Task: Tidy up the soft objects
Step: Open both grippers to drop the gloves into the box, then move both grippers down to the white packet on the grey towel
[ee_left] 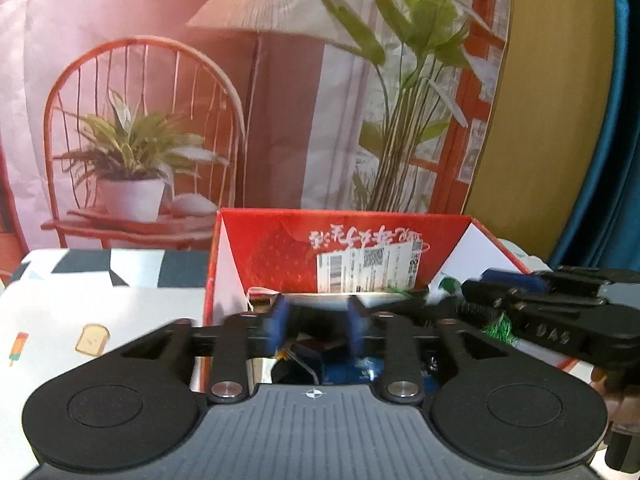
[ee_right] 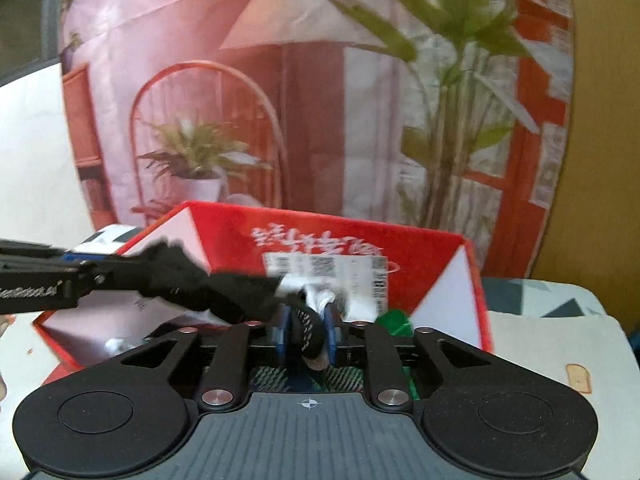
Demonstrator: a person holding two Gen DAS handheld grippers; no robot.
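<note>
Right gripper (ee_right: 307, 334) clamped on a black speckled cloth (ee_right: 308, 330), left gripper (ee_left: 316, 322) with jaws parted and empty, both tilted down side by side over the red box (ee_left: 280, 252), more soft items inside

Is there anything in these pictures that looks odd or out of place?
Yes. The red box has its printed writing and shipping label upside down. A black-and-white cloth sits between the right tool's pads, trailing over the box instead of lying inside.
</note>
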